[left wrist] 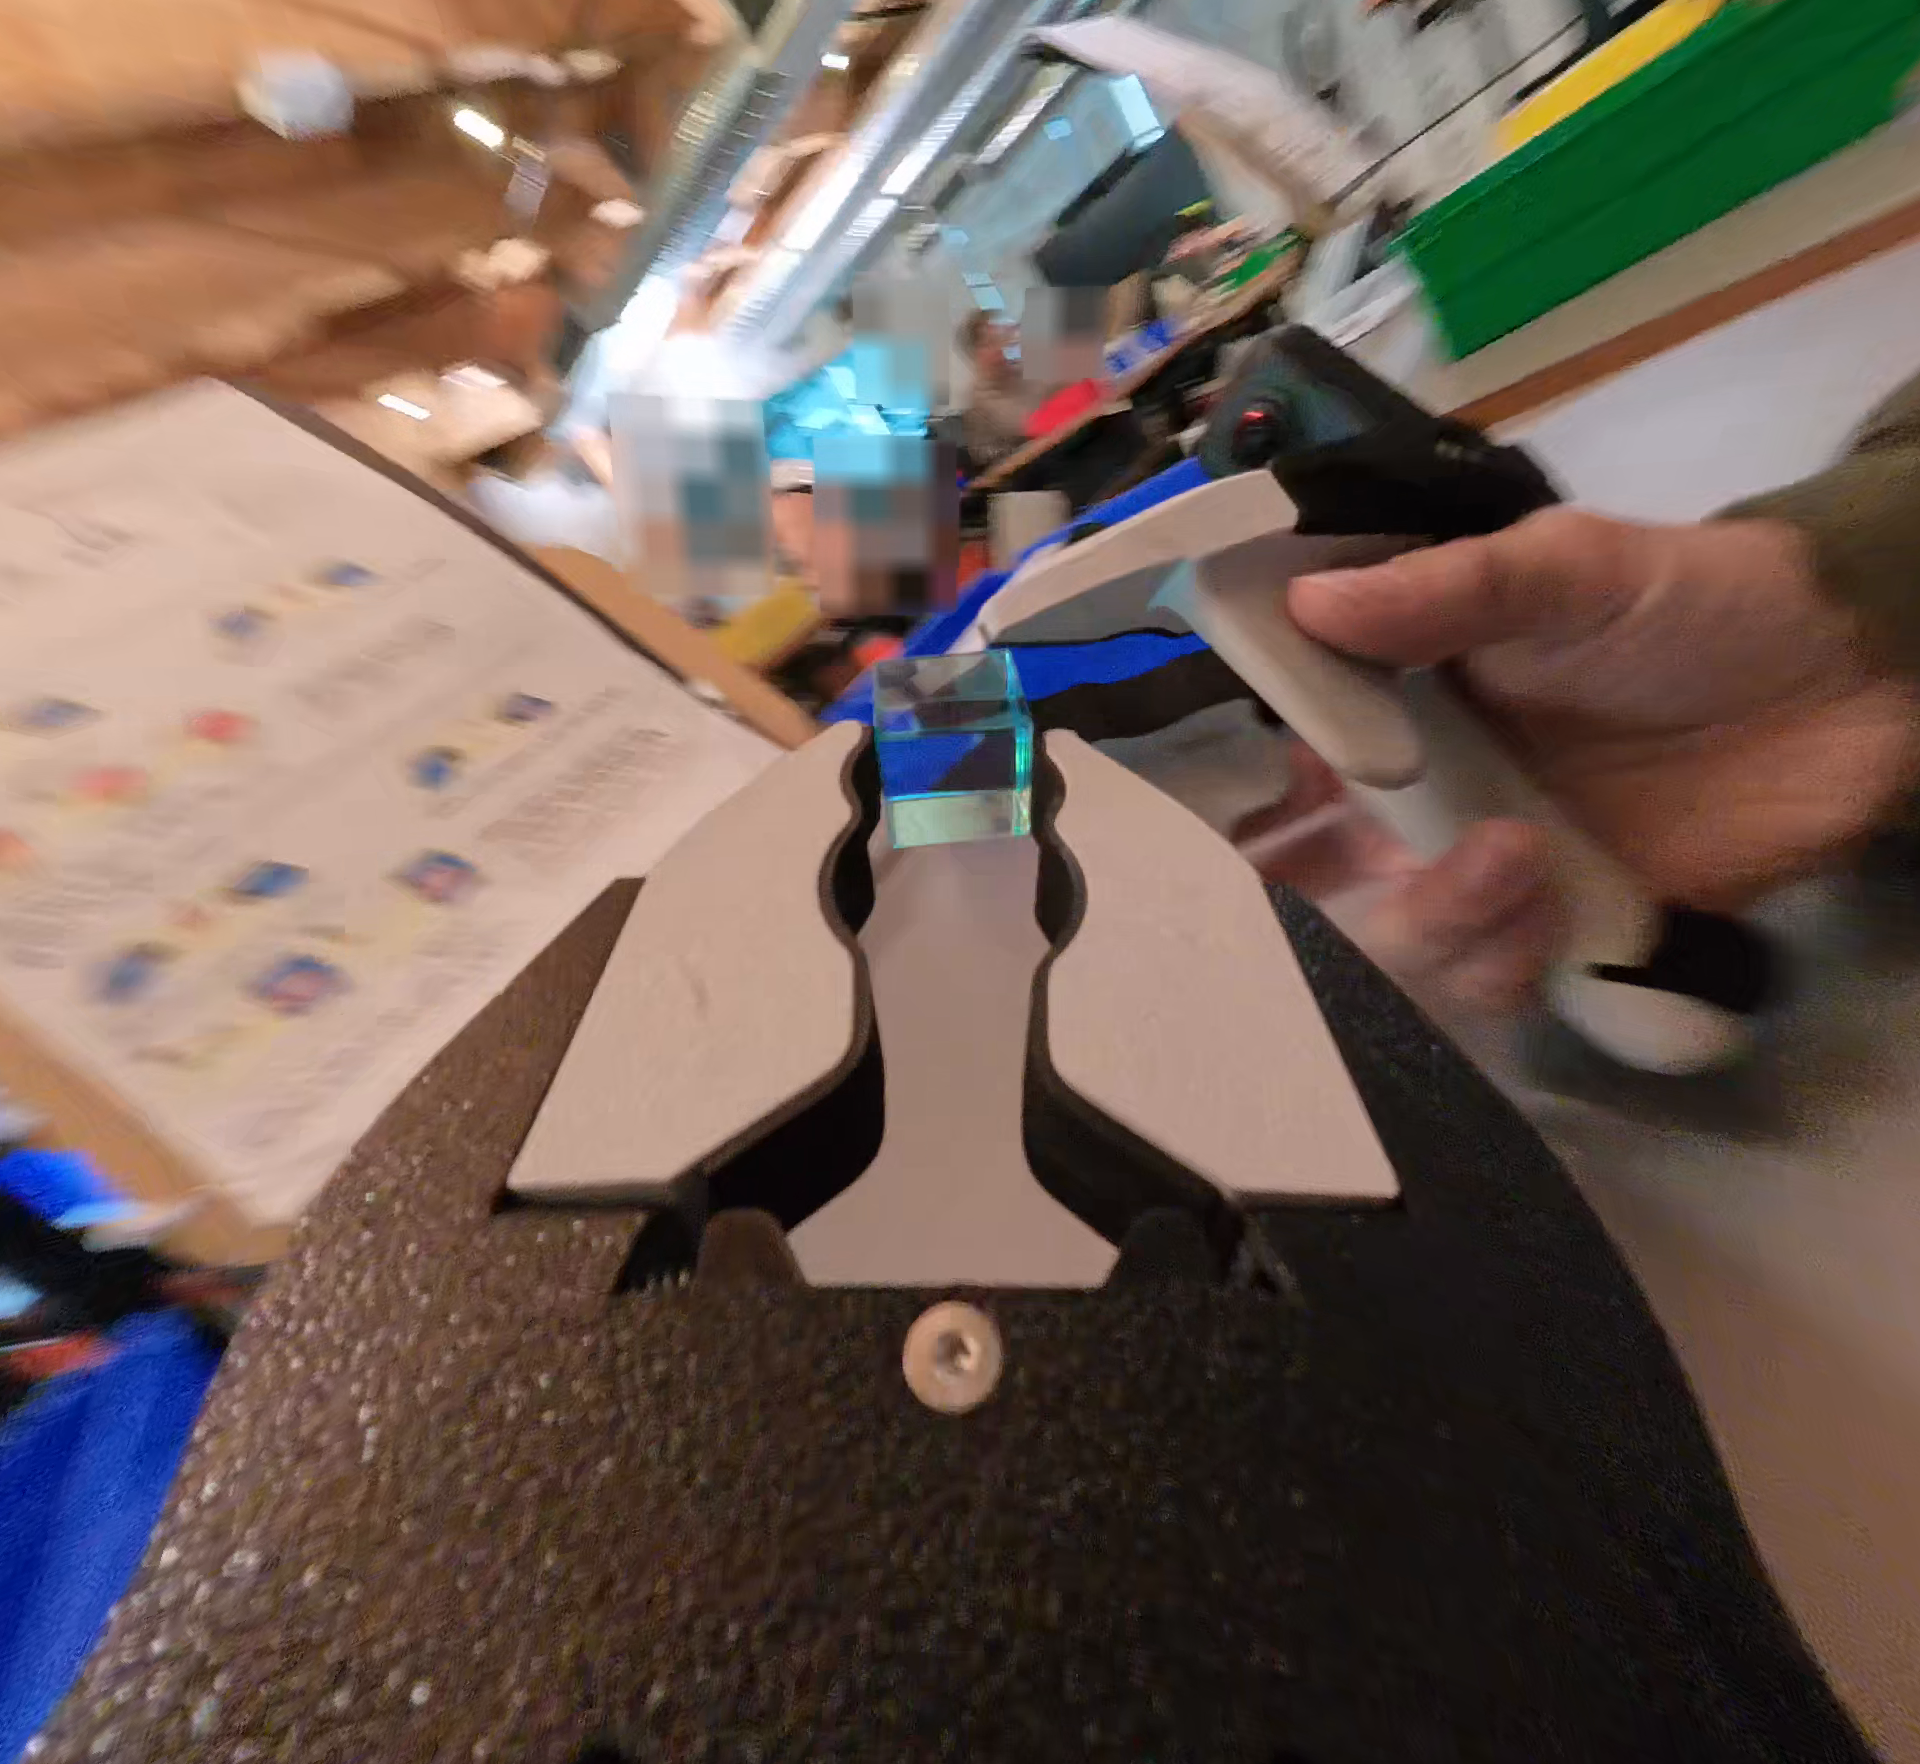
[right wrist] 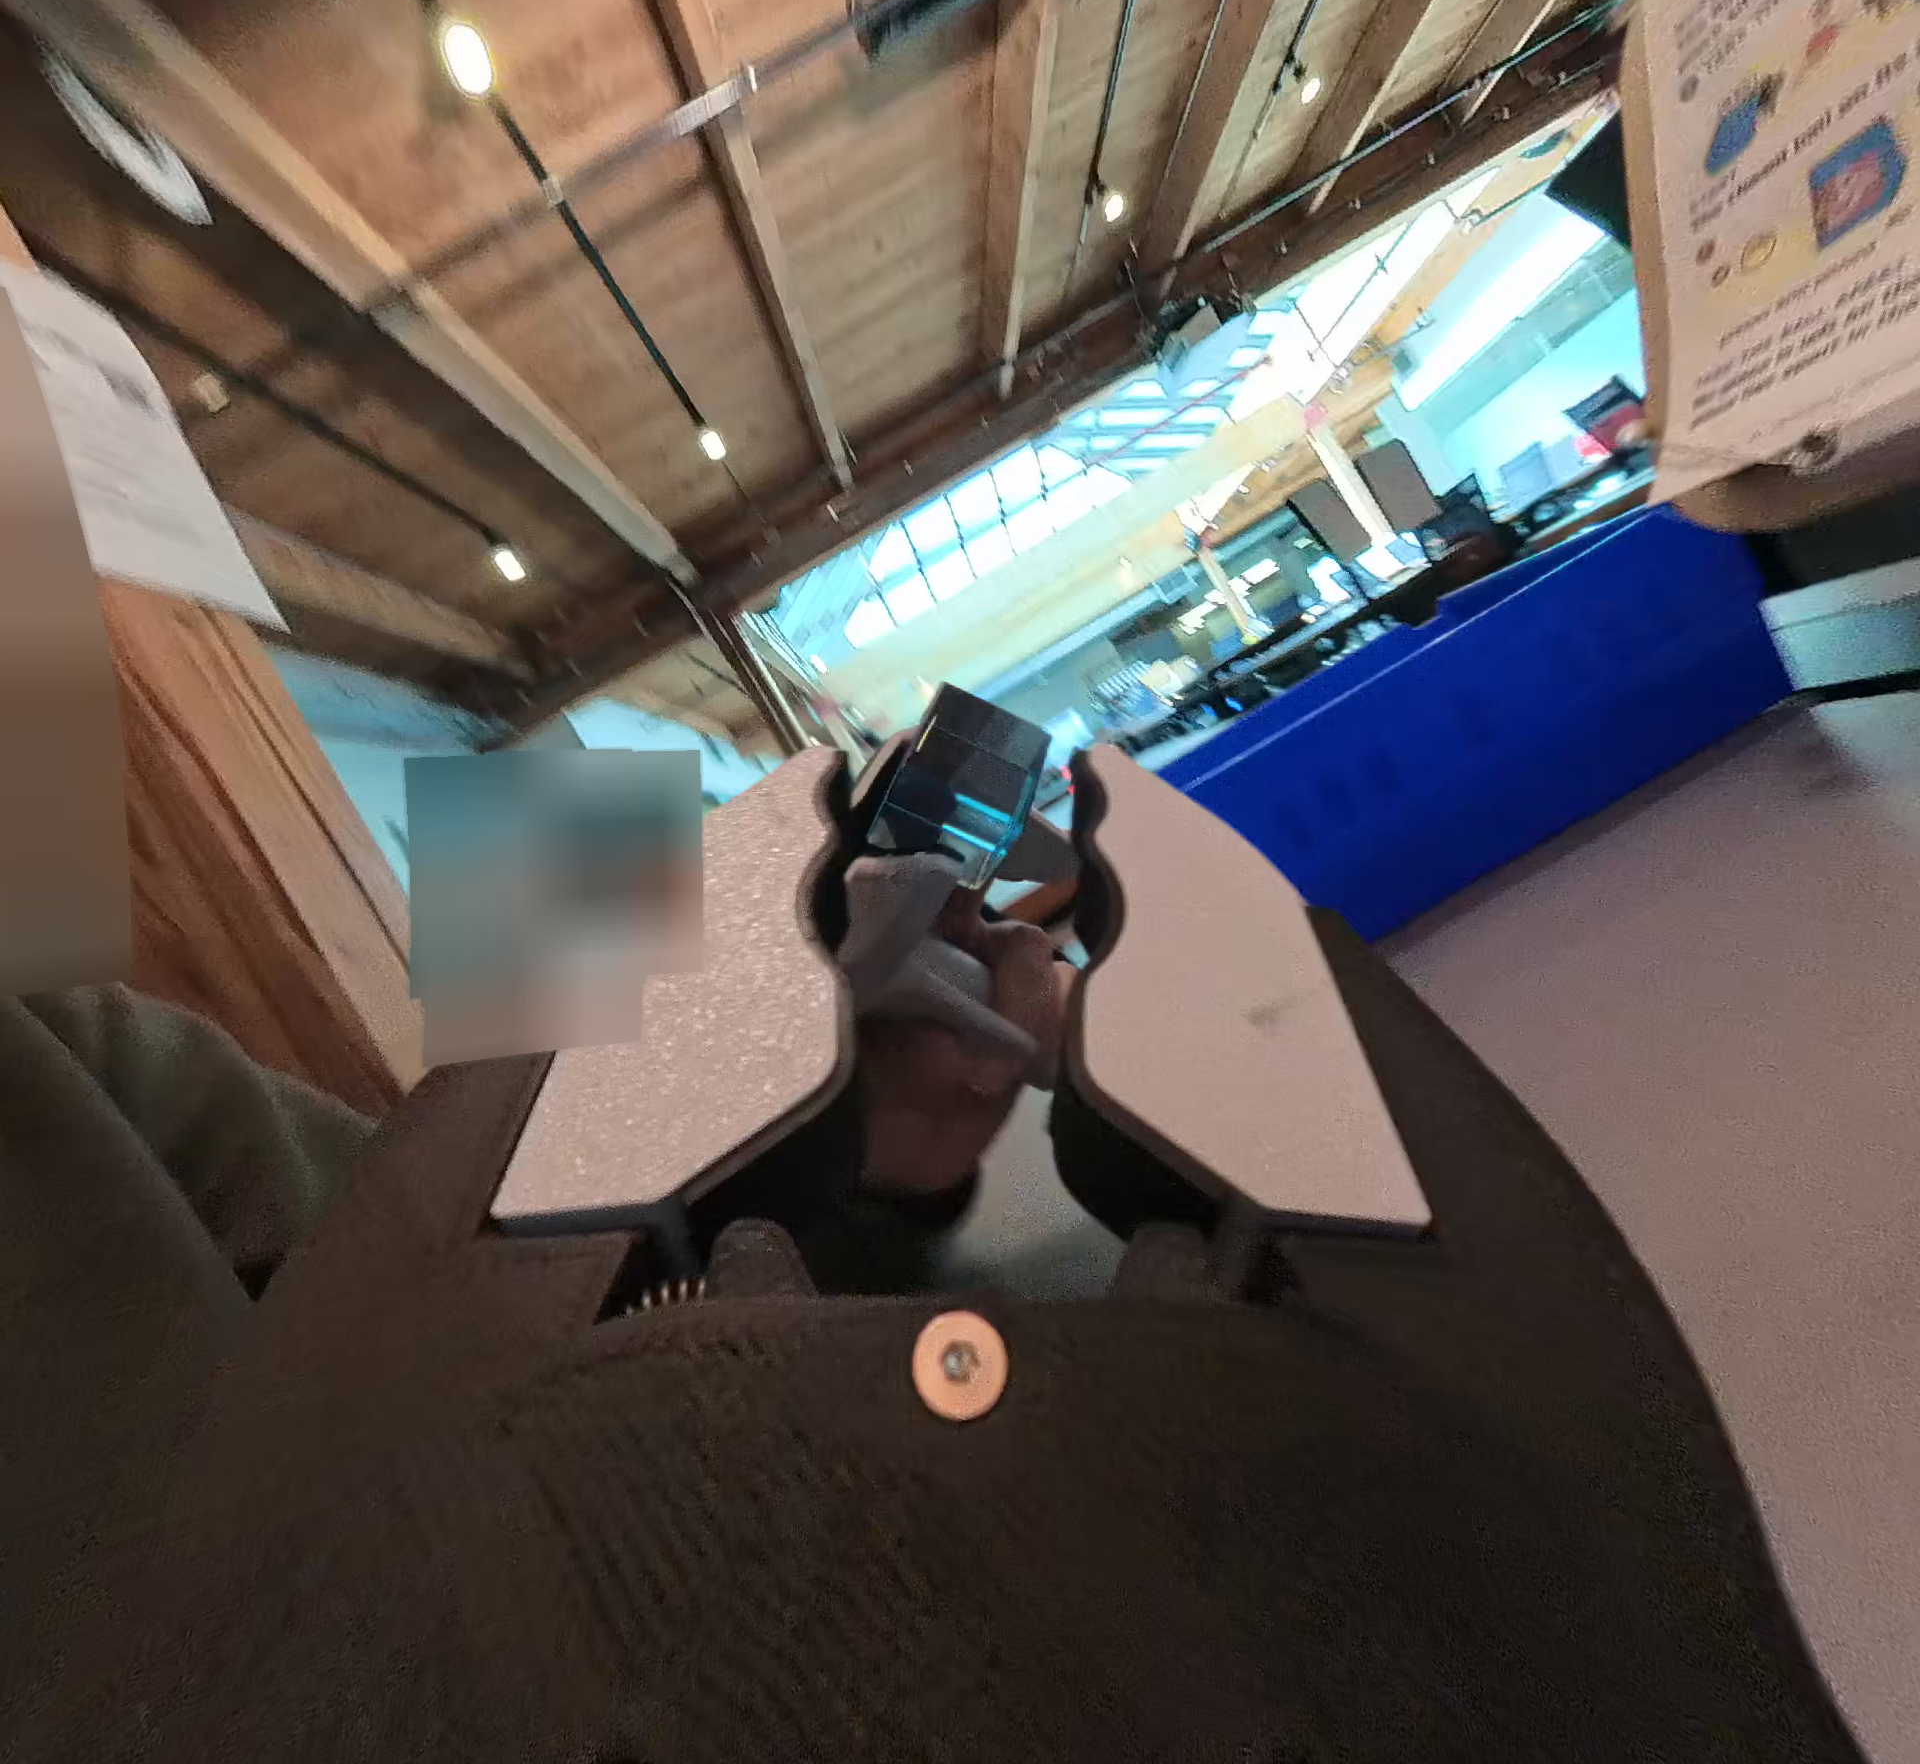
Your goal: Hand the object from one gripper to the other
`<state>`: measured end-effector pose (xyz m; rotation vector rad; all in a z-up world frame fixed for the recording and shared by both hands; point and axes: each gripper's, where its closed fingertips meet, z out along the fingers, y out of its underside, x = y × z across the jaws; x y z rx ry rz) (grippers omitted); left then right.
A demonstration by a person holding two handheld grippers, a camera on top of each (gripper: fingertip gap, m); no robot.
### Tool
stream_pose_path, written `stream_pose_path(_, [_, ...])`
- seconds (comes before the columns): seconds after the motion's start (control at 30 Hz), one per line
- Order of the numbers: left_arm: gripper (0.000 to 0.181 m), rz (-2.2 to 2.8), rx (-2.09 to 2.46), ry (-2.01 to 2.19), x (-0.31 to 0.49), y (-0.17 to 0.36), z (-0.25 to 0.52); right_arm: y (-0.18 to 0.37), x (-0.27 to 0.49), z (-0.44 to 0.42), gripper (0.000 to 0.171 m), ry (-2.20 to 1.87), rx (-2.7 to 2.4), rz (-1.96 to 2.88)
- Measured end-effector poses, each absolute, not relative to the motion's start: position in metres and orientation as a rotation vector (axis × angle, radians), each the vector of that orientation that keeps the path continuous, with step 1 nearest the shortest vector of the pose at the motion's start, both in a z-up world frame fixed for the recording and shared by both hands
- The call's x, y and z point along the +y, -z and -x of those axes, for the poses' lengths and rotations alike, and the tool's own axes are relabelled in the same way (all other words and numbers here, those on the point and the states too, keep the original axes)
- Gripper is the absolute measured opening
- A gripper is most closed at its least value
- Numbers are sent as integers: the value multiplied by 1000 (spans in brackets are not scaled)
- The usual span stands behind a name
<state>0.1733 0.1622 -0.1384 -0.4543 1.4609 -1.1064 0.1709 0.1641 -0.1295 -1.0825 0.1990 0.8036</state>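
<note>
Looks like mid-handoff here. Got the clear glass cube [left wrist: 954, 758] up in the air, pinched at the very tips of the left gripper [left wrist: 954, 784], squeezed on two opposite side faces. Makes sense to hold it that far out: leaves the top and the far faces bare for the other tool to grab.

Over on the right, just past the cube: the right gripper [right wrist: 961, 779], carried in a hand [left wrist: 1579, 675] and angled across the left one. Seems deliberate, to land on faces not already taken. From its own camera, looks open, jaws straddling the cube with a sliver of gap on either side, so not gripping anything yet as far as can be told. Can also spot the left tool's grey fingers [right wrist: 904, 893] beyond the cube in that view, clamped on it from below, plus the other hand [right wrist: 966, 1018] behind them.

Held clear of the grey table [right wrist: 1662, 987], with a blue bin [right wrist: 1455, 758] at the far right and a printed sheet [left wrist: 312, 727] off to the left, all well apart from the cube.

Guessing at the next bit: squeeze the right shut first, only then ease the left off. Worth minding the slick glass and the tip-only hold; could twist or pop out with the two tools off-square. Letting go early would probably mean a drop onto the table.
</note>
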Motion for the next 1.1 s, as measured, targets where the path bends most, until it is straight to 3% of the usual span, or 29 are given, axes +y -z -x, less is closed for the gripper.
stream_pose_path(0.07, [26,519,1622,1378,155,146,-169,132,161,-168,50,-671,85,1183])
stream_pose_path(0.2, [26,575,1925,1793,144,161,-144,137,154,-152,46,-429,-176,1318])
stream_pose_path(0.43, [26,598,2073,1894,140,174,-133,162,154,-133,34,-399,-350,1474])
stream_pose_path(0.6, [26,510,2000,1748,148,174,-138,161,155,-144,42,-514,-210,1490])
stream_pose_path(0.73, [27,370,1886,1573,153,168,-143,169,160,-148,60,-908,68,1502])
stream_pose_path(0.87, [27,268,1905,1410,151,179,-146,168,159,-134,54,-1263,159,1439])
stream_pose_path(0.93, [27,238,1921,1353,149,184,-147,169,160,-134,51,-1274,176,1442])
stream_pose_path(1.03, [27,205,1932,1291,147,188,-148,180,163,-136,30,-1229,196,1509])
stream_pose_path(1.1, [27,201,1934,1252,148,191,-151,182,163,-138,29,-1224,190,1539])
